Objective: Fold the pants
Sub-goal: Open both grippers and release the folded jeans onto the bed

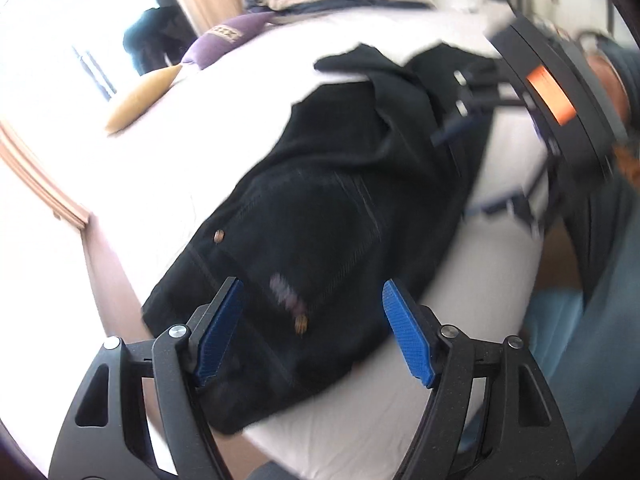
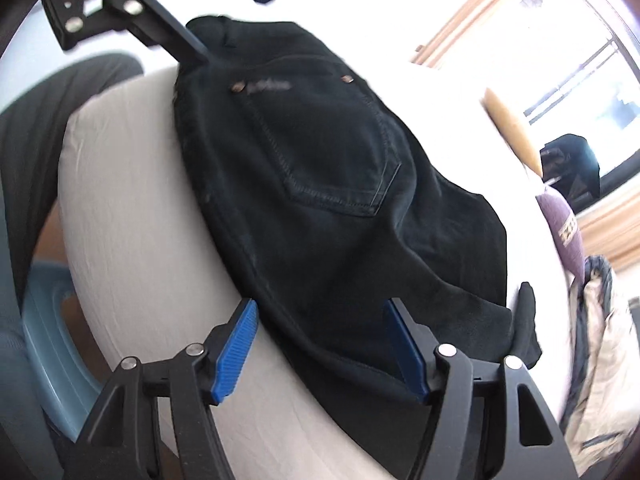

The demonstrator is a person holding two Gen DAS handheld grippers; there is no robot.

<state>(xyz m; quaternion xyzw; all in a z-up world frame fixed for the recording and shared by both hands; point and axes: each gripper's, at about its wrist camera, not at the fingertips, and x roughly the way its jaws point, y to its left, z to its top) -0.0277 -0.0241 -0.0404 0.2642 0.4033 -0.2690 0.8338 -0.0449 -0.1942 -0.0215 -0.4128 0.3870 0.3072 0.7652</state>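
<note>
Tongs (image 1: 314, 330) (image 2: 320, 346) open over pants (image 2: 320, 184).

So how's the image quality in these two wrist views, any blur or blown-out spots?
Left wrist view: the window and white bed sheet are blown out, the black pants and the right gripper are motion-smeared. Right wrist view: window glare again, pants pocket stitching fairly crisp, edges bent by fisheye.

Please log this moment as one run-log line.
left gripper: open, empty | right gripper: open, empty | black denim pants: folded, pocket up, on white bed
</note>
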